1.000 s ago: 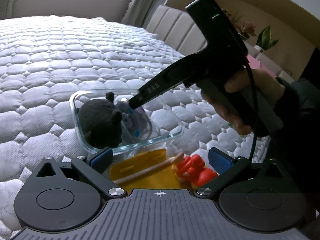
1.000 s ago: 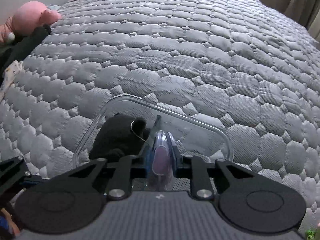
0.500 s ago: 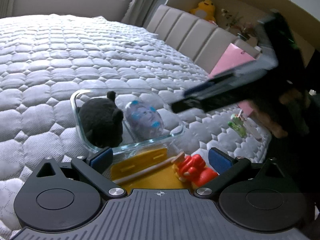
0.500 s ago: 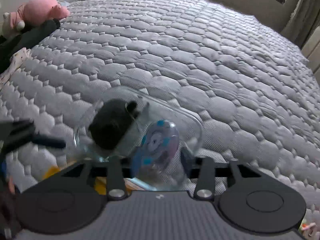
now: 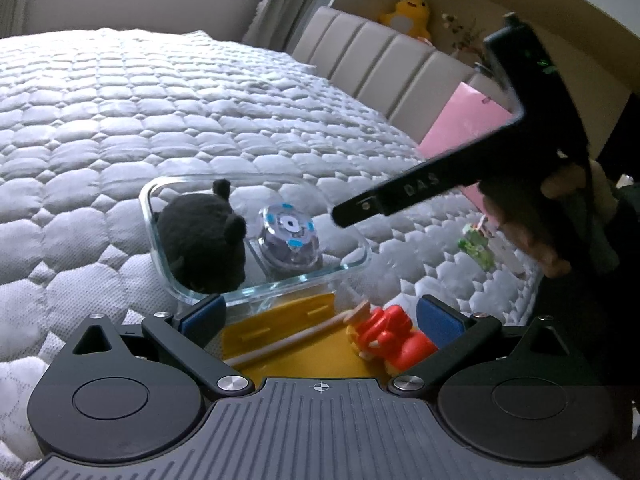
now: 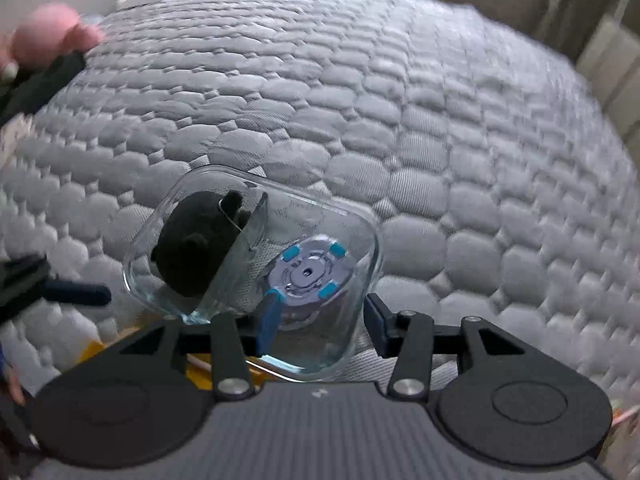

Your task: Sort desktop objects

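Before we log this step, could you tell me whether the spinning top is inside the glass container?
Inside: the spinning top rests within the glass container, beside the black plush.

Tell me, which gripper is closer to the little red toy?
The left. The red toy lies between the left gripper's open fingers, while the right gripper hovers higher up, over the glass dish.

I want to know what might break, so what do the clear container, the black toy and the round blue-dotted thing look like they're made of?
Clear container: probably glass, glossy, with thick greenish rims. Black toy: plush, matte and fuzzy. Round blue-dotted thing: seemingly hard translucent plastic with a shine.
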`<control>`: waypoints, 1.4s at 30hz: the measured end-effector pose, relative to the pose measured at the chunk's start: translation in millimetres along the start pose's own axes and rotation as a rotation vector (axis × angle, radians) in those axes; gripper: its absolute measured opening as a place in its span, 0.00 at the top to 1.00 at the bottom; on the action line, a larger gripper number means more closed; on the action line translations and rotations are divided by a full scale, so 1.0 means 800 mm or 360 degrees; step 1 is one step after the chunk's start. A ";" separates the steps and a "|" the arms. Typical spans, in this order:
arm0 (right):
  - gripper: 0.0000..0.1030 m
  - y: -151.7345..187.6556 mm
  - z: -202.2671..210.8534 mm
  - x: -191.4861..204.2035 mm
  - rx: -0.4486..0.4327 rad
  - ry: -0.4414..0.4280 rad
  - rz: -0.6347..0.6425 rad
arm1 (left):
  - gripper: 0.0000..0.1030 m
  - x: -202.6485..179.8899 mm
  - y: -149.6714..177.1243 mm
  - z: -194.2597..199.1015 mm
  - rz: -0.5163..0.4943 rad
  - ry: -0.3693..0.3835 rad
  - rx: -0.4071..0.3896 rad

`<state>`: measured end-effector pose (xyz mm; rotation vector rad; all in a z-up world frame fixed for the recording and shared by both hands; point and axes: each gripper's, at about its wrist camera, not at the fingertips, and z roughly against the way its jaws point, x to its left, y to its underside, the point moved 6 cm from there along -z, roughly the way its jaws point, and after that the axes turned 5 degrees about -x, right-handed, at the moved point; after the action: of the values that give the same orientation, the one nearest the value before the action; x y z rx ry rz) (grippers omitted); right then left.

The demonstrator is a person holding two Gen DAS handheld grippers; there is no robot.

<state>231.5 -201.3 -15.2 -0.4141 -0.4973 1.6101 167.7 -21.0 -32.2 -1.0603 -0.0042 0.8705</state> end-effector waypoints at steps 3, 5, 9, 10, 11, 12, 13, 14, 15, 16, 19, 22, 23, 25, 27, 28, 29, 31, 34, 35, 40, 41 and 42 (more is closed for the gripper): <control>0.52 0.002 -0.017 -0.012 0.0091 -0.0138 -0.0264 | 0.00 -0.002 0.000 0.000 -0.0008 -0.0001 0.0002; 0.52 0.004 -0.035 -0.018 0.0202 -0.0207 -0.0452 | 0.00 -0.004 0.000 0.000 -0.0021 0.0001 0.0004; 0.52 0.007 -0.066 -0.022 0.0368 -0.0182 -0.0682 | 0.00 -0.003 0.000 0.001 -0.0018 0.0006 0.0002; 0.52 0.006 -0.073 -0.020 0.0388 -0.0134 -0.0692 | 0.00 -0.002 0.000 0.000 -0.0014 0.0007 0.0002; 0.52 0.006 -0.079 -0.017 0.0402 -0.0061 -0.0669 | 0.00 -0.001 0.000 0.000 -0.0009 0.0007 0.0003; 0.48 0.006 -0.087 -0.013 0.0418 -0.0012 -0.0638 | 0.00 -0.001 0.000 0.000 -0.0006 0.0007 0.0004; 0.44 0.006 -0.095 -0.009 0.0439 0.0007 -0.0618 | 0.00 -0.001 0.000 0.000 -0.0007 0.0009 0.0005; 0.43 0.006 -0.101 -0.006 0.0451 0.0014 -0.0614 | 0.00 -0.001 0.000 0.001 -0.0010 0.0012 0.0003; 0.42 0.006 -0.105 -0.004 0.0454 0.0017 -0.0617 | 0.00 -0.002 0.000 0.002 -0.0013 0.0014 0.0001; 0.41 0.004 -0.108 -0.003 0.0444 0.0024 -0.0612 | 0.00 -0.002 0.000 0.003 -0.0016 0.0020 -0.0004; 0.38 0.000 -0.112 -0.003 0.0410 0.0041 -0.0567 | 0.00 -0.002 0.000 0.006 -0.0014 0.0033 -0.0017; 0.38 0.000 -0.110 -0.003 0.0390 0.0035 -0.0563 | 0.00 -0.003 0.000 0.006 -0.0011 0.0032 -0.0019; 0.38 0.001 -0.108 -0.004 0.0372 0.0028 -0.0571 | 0.00 -0.003 0.000 0.006 -0.0011 0.0031 -0.0019; 0.41 0.001 -0.100 -0.006 0.0318 0.0004 -0.0601 | 0.00 -0.004 0.000 0.007 -0.0017 0.0033 -0.0021; 0.44 0.000 -0.092 -0.008 0.0269 -0.0045 -0.0610 | 0.00 -0.005 0.000 0.007 -0.0020 0.0035 -0.0023; 0.44 0.000 -0.089 -0.007 0.0250 -0.0052 -0.0586 | 0.00 -0.005 0.000 0.006 -0.0020 0.0033 -0.0022; 0.45 -0.001 -0.085 -0.005 0.0237 -0.0044 -0.0542 | 0.00 -0.005 0.000 0.006 -0.0019 0.0031 -0.0020; 0.46 -0.002 -0.081 0.002 0.0228 0.0020 -0.0434 | 0.00 -0.004 0.000 0.005 -0.0014 0.0028 -0.0018; 0.51 -0.005 -0.075 0.016 0.0224 0.0134 -0.0263 | 0.00 -0.004 0.000 0.006 -0.0012 0.0029 -0.0019; 0.52 -0.006 -0.073 0.020 0.0222 0.0172 -0.0206 | 0.00 -0.003 0.000 0.006 -0.0011 0.0030 -0.0019; 0.57 -0.013 -0.062 0.042 0.0213 0.0361 0.0080 | 0.00 -0.006 0.000 0.007 -0.0024 0.0034 -0.0022; 0.58 -0.014 -0.060 0.047 0.0211 0.0398 0.0137 | 0.00 -0.006 0.000 0.007 -0.0026 0.0035 -0.0022; 0.59 -0.016 -0.058 0.051 0.0209 0.0436 0.0195 | 0.00 -0.006 0.001 0.008 -0.0025 0.0035 -0.0022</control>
<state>263.0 -156.2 -46.0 -0.5644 -0.1602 1.6608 162.0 -19.1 -27.7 -1.0816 0.0001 0.8457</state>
